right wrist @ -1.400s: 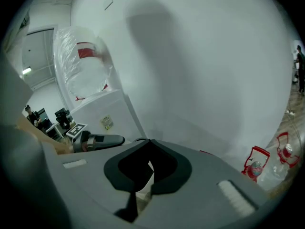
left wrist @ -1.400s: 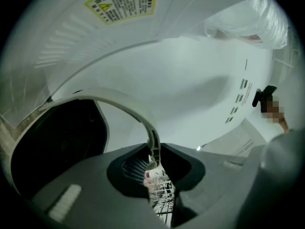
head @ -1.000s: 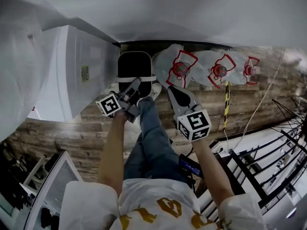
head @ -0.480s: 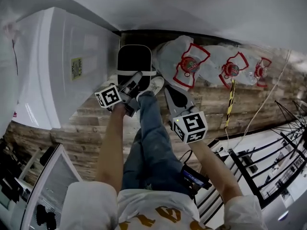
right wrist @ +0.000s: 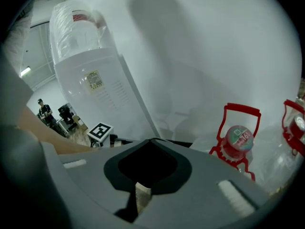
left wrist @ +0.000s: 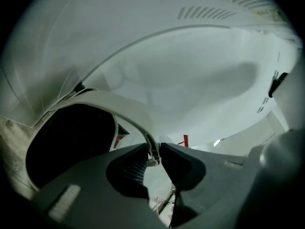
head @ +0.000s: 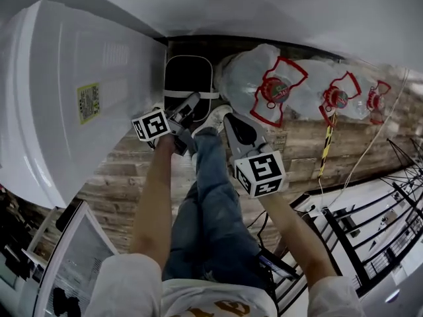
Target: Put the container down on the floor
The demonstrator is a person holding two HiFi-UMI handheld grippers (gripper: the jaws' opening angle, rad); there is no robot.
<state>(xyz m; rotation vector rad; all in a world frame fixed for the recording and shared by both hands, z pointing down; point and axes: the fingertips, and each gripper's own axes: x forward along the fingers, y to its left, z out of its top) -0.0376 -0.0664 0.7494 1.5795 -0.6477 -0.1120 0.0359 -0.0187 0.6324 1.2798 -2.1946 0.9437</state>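
Steadily: with the left claw [left wrist: 153, 152] pinched on the white rim of the container [head: 187, 76], lower it level to the floor [head: 119, 177] beneath; the right claw [right wrist: 150, 142] is closed, empty.

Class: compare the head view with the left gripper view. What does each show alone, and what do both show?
Head view only: the right gripper and the person's jeans. Left gripper view only: exactly how the left gripper pinches the white handle, jaws closed on it. Both: the black container itself.
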